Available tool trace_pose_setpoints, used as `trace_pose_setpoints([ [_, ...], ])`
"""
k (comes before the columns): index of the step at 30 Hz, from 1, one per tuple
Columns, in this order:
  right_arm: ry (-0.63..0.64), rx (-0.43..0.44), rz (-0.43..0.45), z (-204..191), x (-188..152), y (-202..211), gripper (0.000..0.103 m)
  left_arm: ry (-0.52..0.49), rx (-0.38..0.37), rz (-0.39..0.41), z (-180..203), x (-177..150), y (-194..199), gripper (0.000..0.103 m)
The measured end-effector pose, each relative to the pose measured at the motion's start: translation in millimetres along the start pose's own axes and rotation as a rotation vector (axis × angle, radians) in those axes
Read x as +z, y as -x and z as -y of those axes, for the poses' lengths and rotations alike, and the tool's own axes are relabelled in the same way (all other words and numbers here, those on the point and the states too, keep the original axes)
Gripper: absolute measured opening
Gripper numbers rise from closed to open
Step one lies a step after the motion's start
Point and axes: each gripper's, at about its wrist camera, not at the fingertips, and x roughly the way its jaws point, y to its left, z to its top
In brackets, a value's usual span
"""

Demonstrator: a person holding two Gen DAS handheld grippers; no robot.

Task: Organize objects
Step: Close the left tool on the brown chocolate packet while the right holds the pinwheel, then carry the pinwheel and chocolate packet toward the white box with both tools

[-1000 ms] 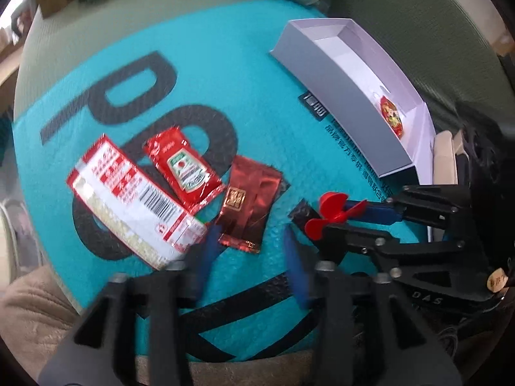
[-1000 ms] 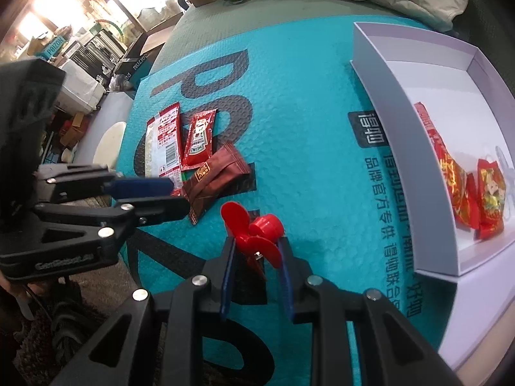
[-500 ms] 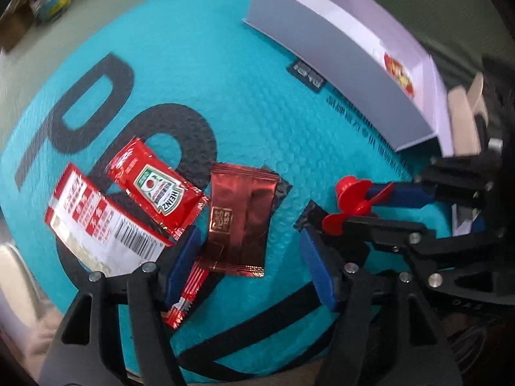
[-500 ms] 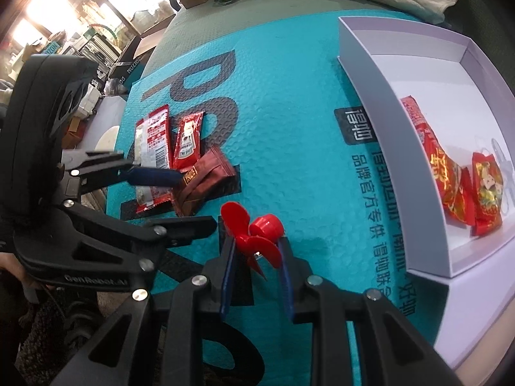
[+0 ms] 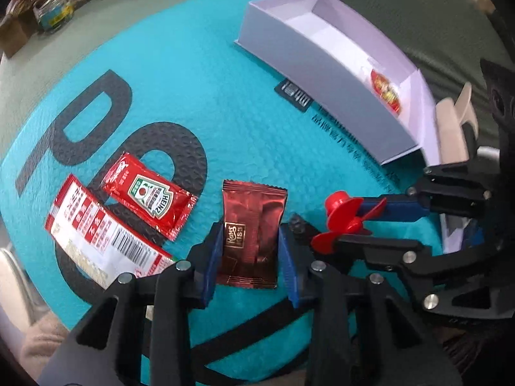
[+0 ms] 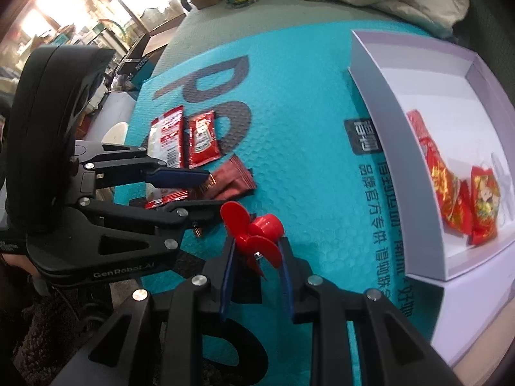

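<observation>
Foil sachet (image 5: pixel 250 234) is judged light, crinkly and slippery; its side edges are pinched by the just-closing left tongs (image 5: pixel 249 251). Red propeller (image 6: pixel 254 234) is clamped in the right tongs (image 6: pixel 256 259).

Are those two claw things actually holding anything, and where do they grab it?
The right gripper pinches a red propeller near its hub. The left gripper, jaws just closing, clamps the brown candy packet by its two long side edges.
</observation>
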Motion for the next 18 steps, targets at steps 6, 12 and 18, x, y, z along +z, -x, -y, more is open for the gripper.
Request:
trace_pose_setpoints([
  [6, 0.023, 0.015, 0.034, -11, 7, 21, 0.025, 0.040, 0.007, 0.050, -3, -8, 33, 0.032],
  [12, 0.104, -0.002, 0.060, -33, 13, 51, 0.025, 0.090, 0.018, 0.109, 2, -17, 54, 0.032],
  [18, 0.185, -0.006, 0.112, -54, 17, 80, 0.025, 0.074, 0.068, 0.172, 13, -26, 93, 0.032],
])
